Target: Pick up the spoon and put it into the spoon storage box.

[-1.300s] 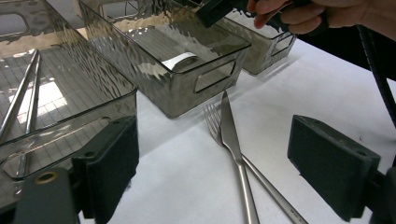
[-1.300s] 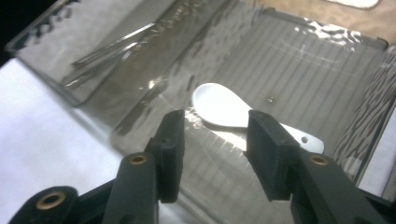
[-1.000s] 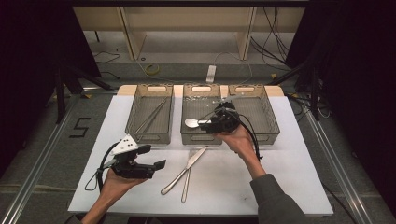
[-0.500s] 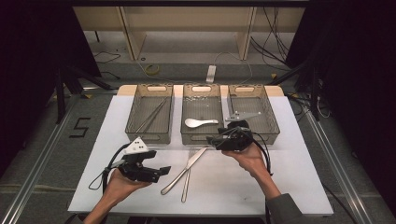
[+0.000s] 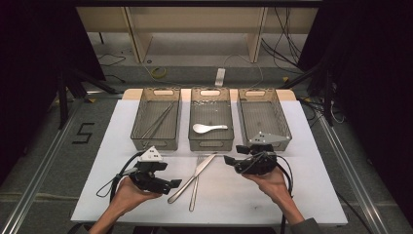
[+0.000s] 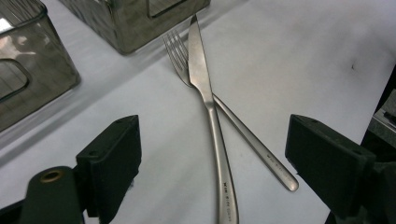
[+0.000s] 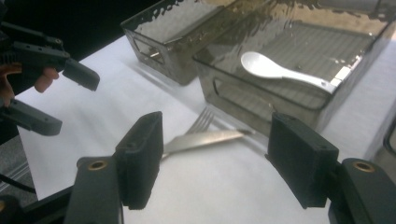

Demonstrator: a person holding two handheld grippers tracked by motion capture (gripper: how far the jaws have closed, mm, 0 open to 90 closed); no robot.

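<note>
Three mesh bins stand in a row at the far side of the desk [image 5: 311, 195], and we take the middle bin [image 5: 210, 144] as our landmark; it already holds a white spoon [image 5: 208, 128], the bin to its left [image 5: 156, 142] holds what look like chopsticks [image 5: 157, 122], and the bin to its right [image 5: 287, 134] looks bare; so we judge the sorting about half done. Still out on the desk, just in front of the middle bin, lie a knife [image 6: 208, 100] and a fork [image 6: 233, 126]; they cross, the knife resting over the fork's neck, and both have yet to go into a bin.

Our right gripper [image 5: 229, 159] sits in front of the middle bin and slightly to its right, pointing toward the cutlery; its jaws have just been opening and stand wide apart with nothing between them, the knife's blade [image 7: 205, 138] lying beyond them, untouched. Our left gripper [image 5: 174, 184] hovers in front of the middle bin and off to its left; its jaws also gape wide, framing the crossed handles from above without touching either; neither gripper holds anything yet.
</note>
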